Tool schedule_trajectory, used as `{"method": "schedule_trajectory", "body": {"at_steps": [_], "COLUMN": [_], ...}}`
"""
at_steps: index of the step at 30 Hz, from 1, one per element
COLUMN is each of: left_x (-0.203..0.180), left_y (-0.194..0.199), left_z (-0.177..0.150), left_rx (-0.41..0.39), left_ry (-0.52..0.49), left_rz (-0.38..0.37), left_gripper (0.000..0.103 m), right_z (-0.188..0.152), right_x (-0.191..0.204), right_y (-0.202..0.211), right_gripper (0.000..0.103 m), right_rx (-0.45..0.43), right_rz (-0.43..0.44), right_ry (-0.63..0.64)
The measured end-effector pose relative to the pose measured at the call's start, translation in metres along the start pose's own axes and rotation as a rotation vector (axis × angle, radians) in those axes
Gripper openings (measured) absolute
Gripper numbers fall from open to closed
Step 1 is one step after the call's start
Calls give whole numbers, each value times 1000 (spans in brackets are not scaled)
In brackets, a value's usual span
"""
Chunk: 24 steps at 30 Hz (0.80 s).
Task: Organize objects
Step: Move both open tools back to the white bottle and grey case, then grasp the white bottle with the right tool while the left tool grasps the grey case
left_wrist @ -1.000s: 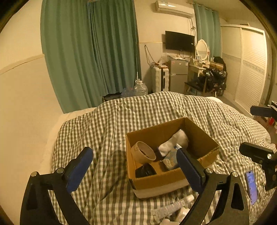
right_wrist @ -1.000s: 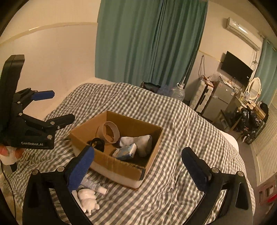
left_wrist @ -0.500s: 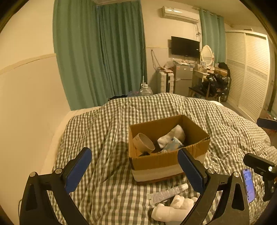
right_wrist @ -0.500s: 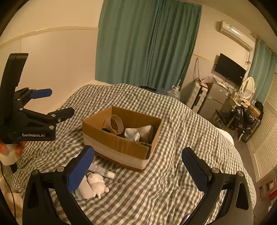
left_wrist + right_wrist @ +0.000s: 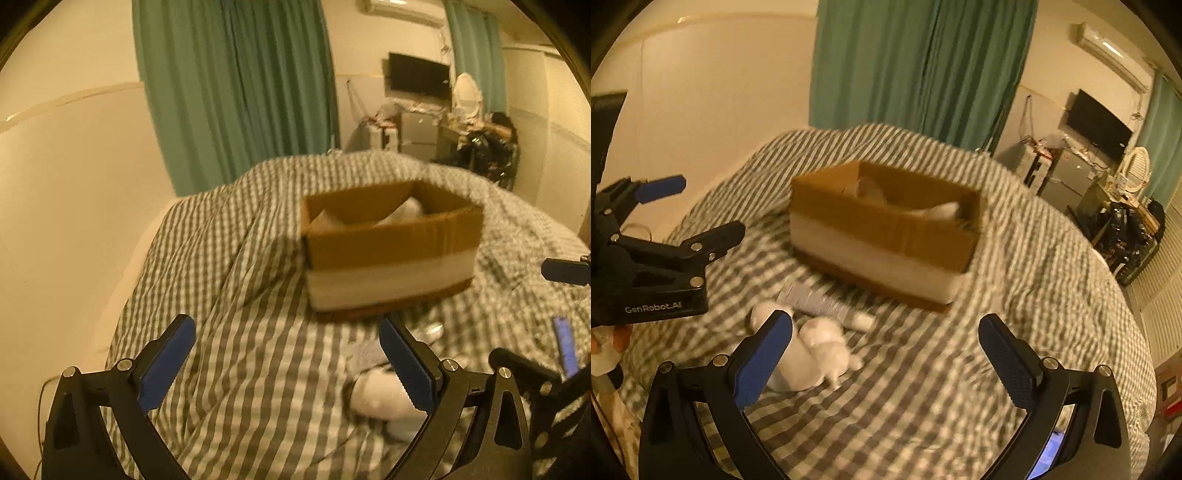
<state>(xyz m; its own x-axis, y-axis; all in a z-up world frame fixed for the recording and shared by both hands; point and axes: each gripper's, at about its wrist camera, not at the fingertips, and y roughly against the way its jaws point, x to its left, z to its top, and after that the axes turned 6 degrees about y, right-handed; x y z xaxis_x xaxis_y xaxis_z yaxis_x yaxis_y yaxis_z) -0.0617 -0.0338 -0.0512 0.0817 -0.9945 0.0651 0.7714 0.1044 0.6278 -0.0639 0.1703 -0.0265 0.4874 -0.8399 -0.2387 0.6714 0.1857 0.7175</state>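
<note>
On the checked bedspread (image 5: 923,387)—one box (image 5: 882,240), one tube (image 5: 827,306), one white toy (image 5: 812,350)—both grippers (image 5: 882,354) (image 5: 284,362) gape empty.

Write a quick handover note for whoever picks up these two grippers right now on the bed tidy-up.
Left gripper: open, empty, low over the checked duvet.
Right gripper: open, empty, above the white plush toy.
Cardboard box sits mid-bed; some pale items already lie inside, blurred.
Left out: the plush toy and a tube, both on the duvet in front of the box, plus a phone at the right.
Next, probably: grasp the toy, then the tube, and drop them in the box.
</note>
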Motion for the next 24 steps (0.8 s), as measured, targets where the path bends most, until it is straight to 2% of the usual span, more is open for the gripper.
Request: {"method": "schedule_trajectory", "body": {"at_steps": [4, 11, 13, 18, 19, 21, 24], "left_x": [12, 32, 36, 40, 40, 38, 37], "left_y": [-13, -30, -33, -35, -35, -35, -36], "left_z": [-18, -37, -42, -47, -46, -46, -47], "left_rx": [53, 113, 129, 154, 153, 156, 162], "left_ry": [27, 67, 78, 96, 95, 91, 88], "left_rz": [38, 54, 58, 50, 48, 48, 47], "left_gripper": [102, 102, 102, 102, 102, 102, 102], "right_z": [-7, -19, -20, -26, -28, -29, -30], "right_x": [27, 56, 60, 75, 79, 83, 82], "right_y": [-21, -52, -57, -70, -72, -70, -64], "right_gripper": [101, 101, 97, 57, 55, 44, 39], "right_rx": [0, 65, 76, 130, 136, 135, 122], "right_rz": [24, 92, 115, 155, 147, 129, 154], "right_ry": [37, 96, 99, 150, 173, 193, 189]}}
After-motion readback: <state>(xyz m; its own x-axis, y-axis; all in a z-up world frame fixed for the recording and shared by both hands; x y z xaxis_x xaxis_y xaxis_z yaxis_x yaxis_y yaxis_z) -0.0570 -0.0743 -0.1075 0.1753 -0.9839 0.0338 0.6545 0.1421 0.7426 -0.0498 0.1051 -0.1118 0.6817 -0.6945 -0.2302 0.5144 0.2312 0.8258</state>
